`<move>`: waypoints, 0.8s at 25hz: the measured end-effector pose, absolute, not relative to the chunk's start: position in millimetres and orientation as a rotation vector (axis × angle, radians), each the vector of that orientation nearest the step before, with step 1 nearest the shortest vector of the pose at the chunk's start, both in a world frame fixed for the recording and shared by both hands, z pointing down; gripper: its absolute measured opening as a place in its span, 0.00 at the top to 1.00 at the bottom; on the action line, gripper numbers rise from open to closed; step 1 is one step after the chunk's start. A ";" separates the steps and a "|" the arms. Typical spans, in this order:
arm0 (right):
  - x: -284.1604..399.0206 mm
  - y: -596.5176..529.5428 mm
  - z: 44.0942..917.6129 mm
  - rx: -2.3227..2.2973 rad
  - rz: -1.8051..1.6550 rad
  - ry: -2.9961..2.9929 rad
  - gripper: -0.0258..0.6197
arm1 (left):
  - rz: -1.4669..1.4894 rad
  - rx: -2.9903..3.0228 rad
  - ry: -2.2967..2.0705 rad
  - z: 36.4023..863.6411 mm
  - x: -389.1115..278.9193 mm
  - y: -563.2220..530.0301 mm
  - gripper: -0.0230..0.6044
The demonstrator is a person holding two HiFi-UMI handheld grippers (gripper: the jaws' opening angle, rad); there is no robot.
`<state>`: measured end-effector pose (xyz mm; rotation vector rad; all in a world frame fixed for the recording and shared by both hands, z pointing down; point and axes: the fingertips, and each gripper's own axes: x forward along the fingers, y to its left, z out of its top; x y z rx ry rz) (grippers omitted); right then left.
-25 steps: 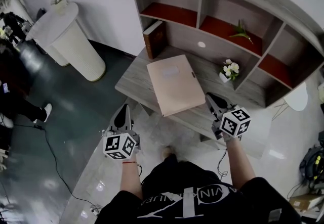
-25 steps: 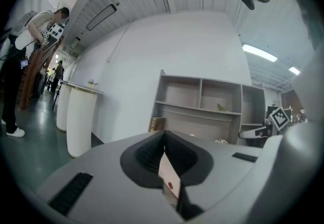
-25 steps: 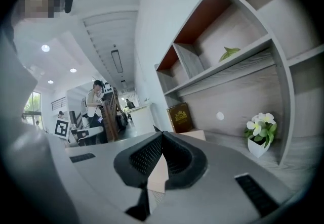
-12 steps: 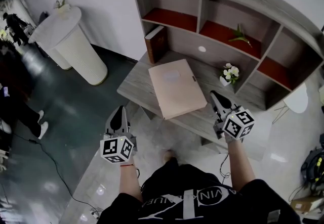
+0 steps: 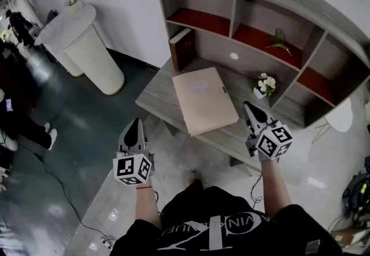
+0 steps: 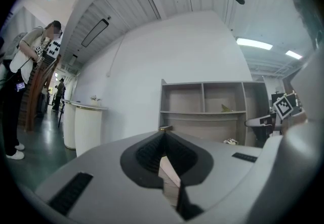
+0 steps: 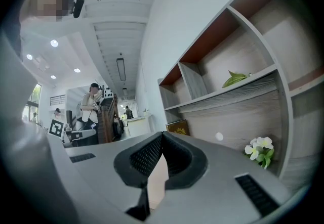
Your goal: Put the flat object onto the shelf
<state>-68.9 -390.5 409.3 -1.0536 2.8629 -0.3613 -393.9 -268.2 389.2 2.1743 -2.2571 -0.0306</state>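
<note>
Flat object (image 5: 203,99) between book (image 5: 182,48) and flowers (image 5: 265,82)

Looks like an open lab or studio hall: glossy floor (image 5: 87,128), ceiling strip lights (image 6: 253,43), a staged shelf (image 5: 254,18) against a bare wall, people (image 7: 91,106) standing at equipment.

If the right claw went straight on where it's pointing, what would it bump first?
The right claw would probably meet the grey wooden shelf unit first, near the brown book, though depth is hard to judge.

White ribbed pedestal (image 5: 87,47), brown book (image 5: 181,48), small white flowers (image 5: 265,82), green sprig (image 5: 278,41)
</note>
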 end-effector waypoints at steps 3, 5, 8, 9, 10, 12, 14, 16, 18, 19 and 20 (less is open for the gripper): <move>-70.1 -393.5 407.7 -1.060 -0.349 2.861 0.95 | -0.024 2.176 -2.271 386.1 -396.5 -268.7 0.96; -70.9 -395.7 407.0 -1.061 -0.343 2.856 0.95 | -0.021 2.175 -2.281 384.4 -397.9 -269.1 0.96; -72.2 -399.3 406.4 -1.061 -0.336 2.852 0.95 | -0.017 2.174 -2.295 381.9 -399.8 -269.8 0.96; -72.5 -400.6 406.1 -1.061 -0.334 2.850 0.95 | -0.016 2.173 -2.300 380.8 -400.5 -270.2 0.96; -72.8 -401.9 405.6 -1.062 -0.329 2.849 0.95 | -0.016 2.173 -2.304 379.6 -401.1 -270.5 0.96; -73.5 -404.5 404.4 -1.069 -0.308 2.849 0.95 | -0.017 2.172 -2.315 376.5 -402.7 -271.2 0.96; -74.0 -406.8 403.0 -1.079 -0.282 2.849 0.95 | -0.020 2.172 -2.327 373.4 -404.1 -271.6 0.96; -73.3 -409.4 402.3 -1.090 -0.282 2.838 0.95 | -0.023 2.171 -2.335 371.5 -404.8 -272.1 0.96; -72.6 -412.2 402.2 -1.097 -0.293 2.827 0.95 | -0.026 2.169 -2.340 370.5 -405.3 -273.3 0.96; -72.6 -413.1 402.5 -1.097 -0.294 2.826 0.95 | -0.027 2.168 -2.342 370.4 -405.6 -274.0 0.96; -72.6 -413.7 403.1 -1.097 -0.293 2.828 0.95 | -0.029 2.167 -2.343 370.4 -405.7 -274.6 0.96</move>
